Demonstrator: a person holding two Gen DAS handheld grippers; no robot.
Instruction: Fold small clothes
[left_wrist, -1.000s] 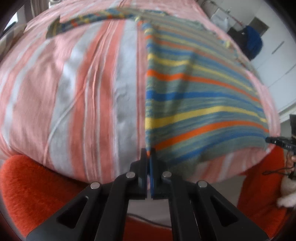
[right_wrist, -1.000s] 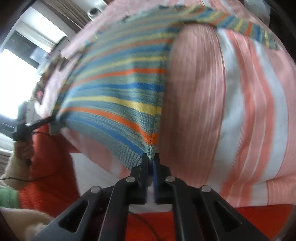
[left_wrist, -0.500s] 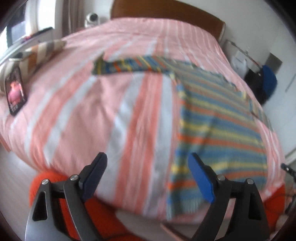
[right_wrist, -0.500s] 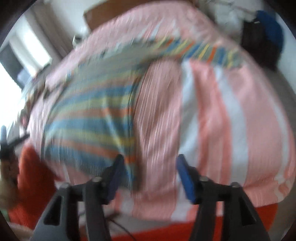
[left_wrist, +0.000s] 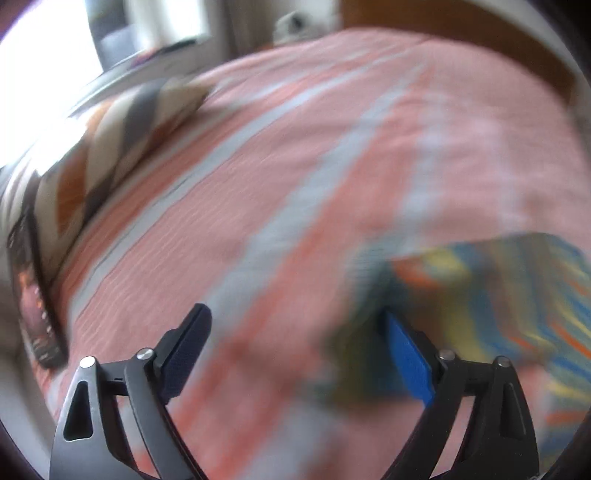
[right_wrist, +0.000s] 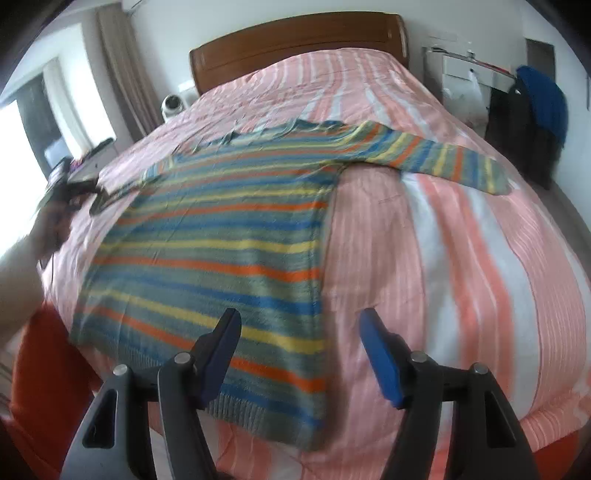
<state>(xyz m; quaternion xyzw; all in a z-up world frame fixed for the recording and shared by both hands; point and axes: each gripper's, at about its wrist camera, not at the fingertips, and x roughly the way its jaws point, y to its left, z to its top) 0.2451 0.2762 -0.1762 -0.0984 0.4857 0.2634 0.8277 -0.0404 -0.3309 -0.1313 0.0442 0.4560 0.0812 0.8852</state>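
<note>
A striped knit sweater (right_wrist: 221, 236) in green, blue, yellow and orange lies flat on the pink striped bedspread (right_wrist: 461, 240). Its right sleeve (right_wrist: 443, 158) stretches out to the right. My right gripper (right_wrist: 301, 332) is open and empty, just above the sweater's lower right hem. My left gripper (left_wrist: 295, 332) is open and empty over the bedspread. The left wrist view is blurred, and the sweater's left sleeve (left_wrist: 498, 295) shows beside the right finger. In the right wrist view the left gripper (right_wrist: 74, 188) sits by that sleeve at the far left.
A patterned pillow (left_wrist: 110, 140) and a phone (left_wrist: 33, 295) lie at the bed's left edge. A wooden headboard (right_wrist: 295, 37) stands at the back. Dark and blue clothes (right_wrist: 535, 118) hang at the right. Orange fabric (right_wrist: 40, 369) covers the bed's foot.
Both grippers let go of the sweater's bottom corners and opened. The left gripper swung up and left toward the left sleeve. The right gripper pulled back above the hem.
</note>
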